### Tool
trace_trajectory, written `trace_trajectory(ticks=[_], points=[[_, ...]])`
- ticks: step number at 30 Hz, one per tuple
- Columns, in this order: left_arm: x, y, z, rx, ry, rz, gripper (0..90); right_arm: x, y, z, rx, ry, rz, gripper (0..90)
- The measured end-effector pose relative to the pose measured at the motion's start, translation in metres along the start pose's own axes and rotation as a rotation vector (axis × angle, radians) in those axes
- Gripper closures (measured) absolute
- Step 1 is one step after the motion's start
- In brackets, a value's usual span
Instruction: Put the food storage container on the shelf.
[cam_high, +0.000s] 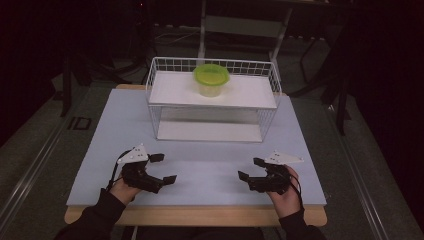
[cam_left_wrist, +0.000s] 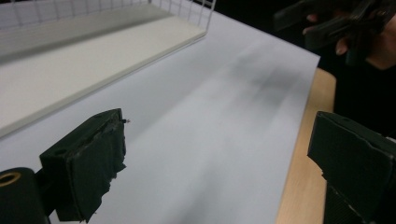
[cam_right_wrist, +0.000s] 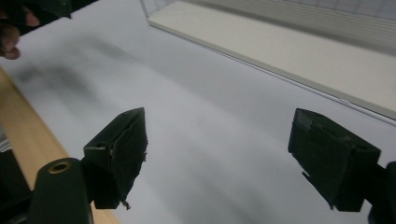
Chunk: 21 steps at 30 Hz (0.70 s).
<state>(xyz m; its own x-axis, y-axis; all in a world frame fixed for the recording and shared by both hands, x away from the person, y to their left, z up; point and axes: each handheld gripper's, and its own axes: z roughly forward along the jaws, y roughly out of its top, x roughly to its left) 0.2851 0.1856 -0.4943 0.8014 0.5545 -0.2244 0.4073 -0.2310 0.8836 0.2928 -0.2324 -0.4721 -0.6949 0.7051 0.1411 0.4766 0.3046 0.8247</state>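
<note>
A lidded container with a green lid (cam_high: 211, 79) sits on the upper shelf of a white wire rack (cam_high: 160, 107) at the far middle of the desk (cam_high: 120, 130), well apart from both grippers. The left gripper (cam_high: 163, 168) rests near the desk's front edge on the left, its jaws spread wide and empty, seen also in the left gripper view (cam_left_wrist: 219, 158). The right gripper (cam_high: 251, 168) mirrors it on the right, jaws likewise released and holding nothing (cam_right_wrist: 219, 158).

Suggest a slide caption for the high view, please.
Both open grippers, left and right, rest near a wire rack holding a green-lidded container.
</note>
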Motion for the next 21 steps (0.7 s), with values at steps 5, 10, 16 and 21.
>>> trace_trajectory(ticks=[5, 10, 16, 21], points=[[0.001, 0.0, -0.004, 0.002, 0.001, 0.006, 5.0, -0.004, -0.004, 0.002, 0.011, -0.014, -0.024, 19.2], [-0.002, 0.0, -0.009, 0.0, -0.007, 0.024, 5.0, -0.009, -0.007, 0.01, 0.031, -0.003, -0.029, 18.9], [-0.003, -0.001, -0.01, 0.008, 0.001, 0.029, 5.0, -0.008, -0.009, 0.013, 0.049, -0.008, -0.032, 19.0], [-0.005, -0.001, -0.009, 0.013, -0.002, 0.035, 5.0, -0.008, -0.009, 0.012, 0.046, -0.013, -0.033, 19.0]])
